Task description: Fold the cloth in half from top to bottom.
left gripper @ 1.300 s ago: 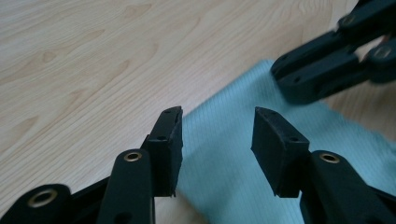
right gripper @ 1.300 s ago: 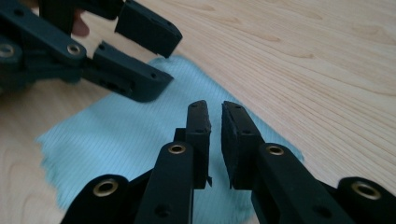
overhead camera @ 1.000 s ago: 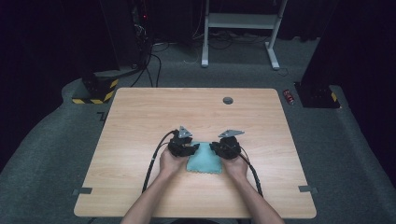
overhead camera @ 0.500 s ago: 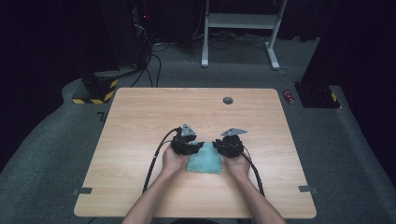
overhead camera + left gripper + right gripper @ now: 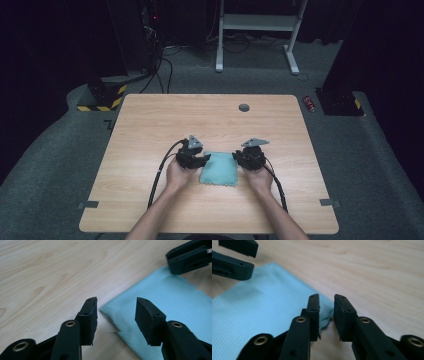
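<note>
Two grippers at a teal cloth (image 5: 219,169) on a wooden table (image 5: 150,125).

Cloth folded flat near the table's front middle, between the two hands. Left gripper (image 5: 116,312) just off the cloth's left edge, jaws spread, a cloth corner in the gap but no pad touching it; seen from above at (image 5: 196,159). Right gripper (image 5: 326,305) at the cloth's right edge, jaws just been opening, now a narrow gap apart with a puckered bit of cloth edge between them, pads not pressing; from above at (image 5: 244,159). Small dark round thing (image 5: 244,107) near the table's far edge.
</note>
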`<state>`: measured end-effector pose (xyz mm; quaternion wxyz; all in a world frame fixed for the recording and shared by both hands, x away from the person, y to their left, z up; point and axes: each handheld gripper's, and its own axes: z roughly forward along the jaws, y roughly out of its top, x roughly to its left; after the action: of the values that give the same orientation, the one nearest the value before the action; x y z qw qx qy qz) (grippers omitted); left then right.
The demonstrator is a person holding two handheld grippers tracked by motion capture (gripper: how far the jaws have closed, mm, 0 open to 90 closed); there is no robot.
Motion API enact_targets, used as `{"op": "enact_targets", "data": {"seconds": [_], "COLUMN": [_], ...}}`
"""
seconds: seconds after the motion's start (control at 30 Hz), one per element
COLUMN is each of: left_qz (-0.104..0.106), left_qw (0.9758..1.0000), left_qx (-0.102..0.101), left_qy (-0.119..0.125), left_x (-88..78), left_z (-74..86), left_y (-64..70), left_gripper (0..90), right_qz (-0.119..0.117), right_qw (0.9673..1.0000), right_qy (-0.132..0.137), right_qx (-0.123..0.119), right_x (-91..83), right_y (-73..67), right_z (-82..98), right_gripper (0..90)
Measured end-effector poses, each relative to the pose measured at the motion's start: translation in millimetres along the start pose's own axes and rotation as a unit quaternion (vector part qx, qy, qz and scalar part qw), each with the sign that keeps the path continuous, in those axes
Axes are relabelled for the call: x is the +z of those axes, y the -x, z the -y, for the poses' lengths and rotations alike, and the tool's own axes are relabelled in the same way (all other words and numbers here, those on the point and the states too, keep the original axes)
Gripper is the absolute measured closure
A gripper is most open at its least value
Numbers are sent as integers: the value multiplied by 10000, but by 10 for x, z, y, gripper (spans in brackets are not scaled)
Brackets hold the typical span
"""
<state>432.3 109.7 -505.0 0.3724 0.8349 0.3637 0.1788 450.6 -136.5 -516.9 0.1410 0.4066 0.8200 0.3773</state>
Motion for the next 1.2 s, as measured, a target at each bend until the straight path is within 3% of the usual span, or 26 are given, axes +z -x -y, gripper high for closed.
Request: {"op": "enact_targets", "data": {"seconds": [0.17, 0.37, 0.57, 0.63, 0.73, 0.8, 0.87, 0.97, 1.03, 1.2], "left_qz": [-30, 11, -27, -23, -75, 26, 124, 103, 103, 192], "left_qw": [9993, 9996, 9997, 9998, 9997, 9999, 9998, 9996, 9998, 9996], "left_qx": [320, 110, 119, 28, 104, 80, 115, 189, 110, -180], "left_qy": [-204, -261, -217, -205, -198, -117, -99, -177, -164, -43], "left_x": [1, 93, 110, 116, 90, 59, 32, 17, -1, -102], "left_z": [34, 63, 60, 61, 60, 72, 93, 133, 177, 279], "left_y": [156, 135, 129, 121, 138, 160, 191, 206, 176, 94], "left_gripper": [513, 513, 506, 501, 497, 492, 484, 476, 464, 451], "right_qz": [40, -61, 11, 67, 7, -28, -101, -266, -246, -242], "right_qw": [10000, 9997, 9995, 9994, 9998, 9999, 9999, 9992, 9985, 9989], "right_qy": [-81, -188, -199, -218, -208, -94, 48, -44, -97, -27], "right_qx": [39, -110, -247, -273, -19, 30, -37, -299, -469, -392], "right_x": [13, 61, 116, 146, 134, 76, -3, -34, -16, -77], "right_y": [-21, -8, 20, 18, 49, 32, -14, -127, -158, -111], "right_z": [31, -44, -106, -141, -127, -102, -70, -4, 38, 121], "right_gripper": [695, 866, 881, 873, 771, 751, 746, 746, 736, 699]}}
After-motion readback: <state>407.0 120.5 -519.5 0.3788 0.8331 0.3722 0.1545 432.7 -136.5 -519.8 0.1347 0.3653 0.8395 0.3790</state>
